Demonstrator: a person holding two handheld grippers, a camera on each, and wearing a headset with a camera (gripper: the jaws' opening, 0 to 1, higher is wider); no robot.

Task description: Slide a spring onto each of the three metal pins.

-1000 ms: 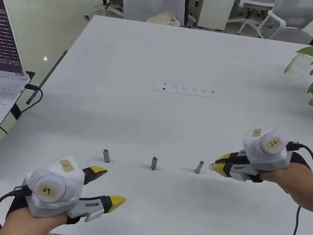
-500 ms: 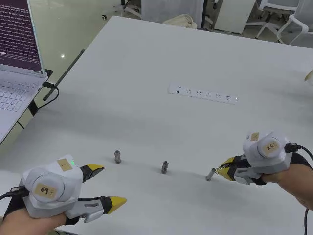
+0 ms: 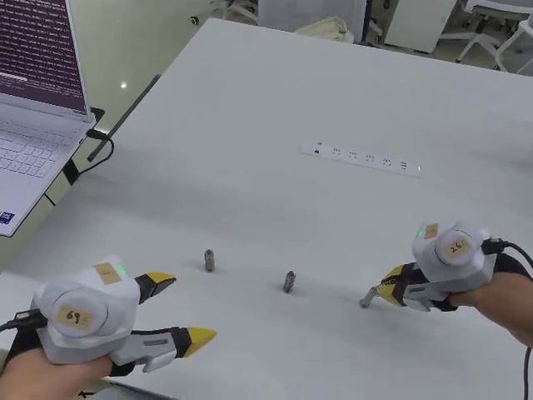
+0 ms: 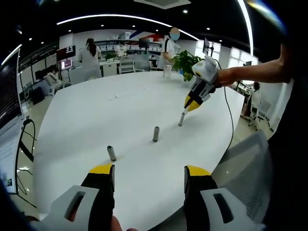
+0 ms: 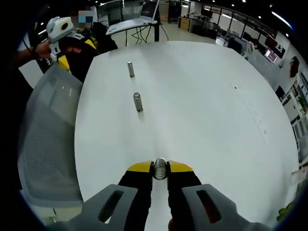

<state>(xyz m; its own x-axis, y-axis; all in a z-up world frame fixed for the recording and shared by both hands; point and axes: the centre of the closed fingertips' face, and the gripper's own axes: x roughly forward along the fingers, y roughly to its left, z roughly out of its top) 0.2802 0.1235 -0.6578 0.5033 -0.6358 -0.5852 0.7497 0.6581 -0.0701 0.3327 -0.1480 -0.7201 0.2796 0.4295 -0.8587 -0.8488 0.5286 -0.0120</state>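
R gripper [image 3: 386, 285] has closed in on 3rd pin [image 3: 366, 298], pinching spring [image 5: 160, 169] — L gripper [image 3: 183, 307] wide, idle — next: align, slide on.

**Grey metal on white, yellow at the tips**

The smooth white worktop [image 3: 250, 125] is plain and unpatterned. The short metal pins [image 3: 209, 261] [image 3: 289, 282] [image 3: 366, 298] and the silver coil spring [image 5: 160, 169] are dull grey. The left claw [image 3: 183, 307] and right claw [image 3: 385, 285] have white bodies, black jaws, yellow tips and tan labels. The slim silver laptop [image 3: 37, 100] has a purple screen.
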